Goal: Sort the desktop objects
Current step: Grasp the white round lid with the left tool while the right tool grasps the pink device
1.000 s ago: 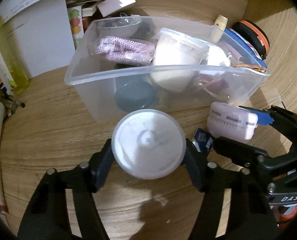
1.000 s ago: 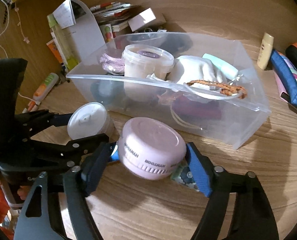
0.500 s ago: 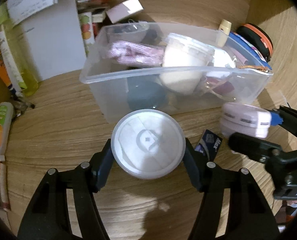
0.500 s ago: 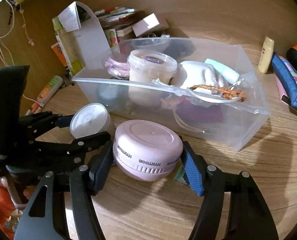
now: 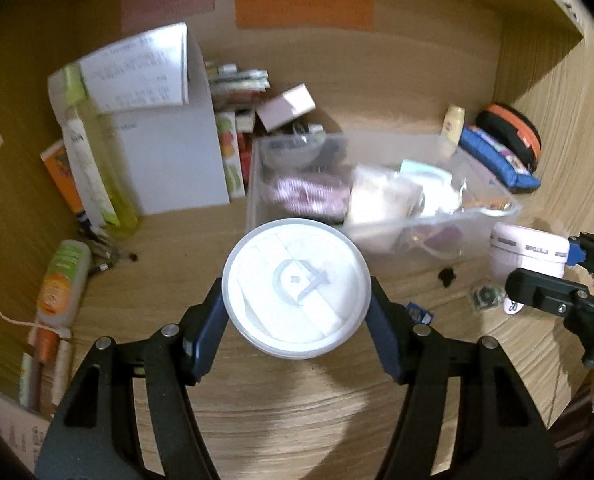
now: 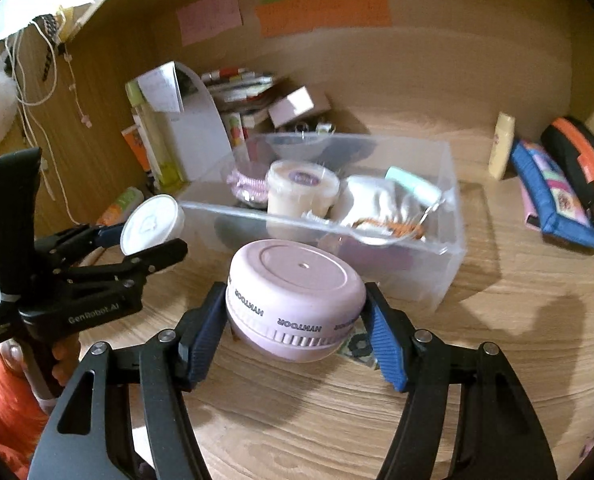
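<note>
White tub (image 5: 295,288) clamped in left claw (image 5: 297,320), pink case (image 6: 295,300) in right claw (image 6: 297,322), near clear bin (image 6: 449,248)

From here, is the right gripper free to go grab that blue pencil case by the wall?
Probably not: the right gripper is shut on the pink round device. The desk toward the blue pencil case looks unobstructed.

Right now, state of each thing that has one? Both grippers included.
left gripper: shut on white tub
white tub: lid on, held off the desk
right gripper: shut on pink case
pink case: closed, held
clear bin: open-topped, partly filled
cream jar: lidded, upright in the bin
blue pouch: lying on the desk
</note>
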Demonstrator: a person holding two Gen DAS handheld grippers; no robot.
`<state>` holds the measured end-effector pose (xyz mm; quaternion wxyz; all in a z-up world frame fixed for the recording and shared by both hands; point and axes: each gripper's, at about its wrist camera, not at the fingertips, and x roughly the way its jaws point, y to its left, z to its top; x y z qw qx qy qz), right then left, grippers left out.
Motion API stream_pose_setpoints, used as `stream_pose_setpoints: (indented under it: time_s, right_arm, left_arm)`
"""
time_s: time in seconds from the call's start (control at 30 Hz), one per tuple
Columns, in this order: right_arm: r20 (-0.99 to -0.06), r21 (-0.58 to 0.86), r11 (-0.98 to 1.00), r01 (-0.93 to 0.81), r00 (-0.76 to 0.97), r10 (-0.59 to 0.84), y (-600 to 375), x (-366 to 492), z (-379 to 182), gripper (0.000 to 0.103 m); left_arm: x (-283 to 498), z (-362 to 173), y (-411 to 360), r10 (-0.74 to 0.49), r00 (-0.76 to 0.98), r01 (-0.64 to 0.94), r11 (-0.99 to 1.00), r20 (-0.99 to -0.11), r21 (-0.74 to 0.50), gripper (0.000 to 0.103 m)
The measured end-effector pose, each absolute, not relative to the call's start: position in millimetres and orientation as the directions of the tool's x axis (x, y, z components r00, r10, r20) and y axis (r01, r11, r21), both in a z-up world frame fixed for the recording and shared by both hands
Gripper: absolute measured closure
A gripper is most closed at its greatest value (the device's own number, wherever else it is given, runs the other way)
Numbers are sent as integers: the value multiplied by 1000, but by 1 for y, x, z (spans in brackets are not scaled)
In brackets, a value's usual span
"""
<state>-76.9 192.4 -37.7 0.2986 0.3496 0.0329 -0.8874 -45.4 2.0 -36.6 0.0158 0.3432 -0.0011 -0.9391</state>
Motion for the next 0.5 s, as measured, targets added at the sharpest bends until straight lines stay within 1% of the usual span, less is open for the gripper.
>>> stream_pose_setpoints:
  time_s: [0.27, 0.43, 0.5]
  right_arm:
    - [-586, 118, -834, 540, -640, -497, 206, -72, -9, 40]
    - [-559, 96, -847, 523, -676, -480, 213, -77, 6, 40]
    - [-553, 91, -850, 519, -683, -476, 215, -82, 9, 40]
  left_arm:
    - [-37, -7, -5, -26, -814, 42, -999, -580, -14, 38]
    - [-39, 12, -12, -3, -838, 39, -998, -545, -54, 38]
    - [-43, 16, -15, 23, -840, 21, -997, -542, -75, 38]
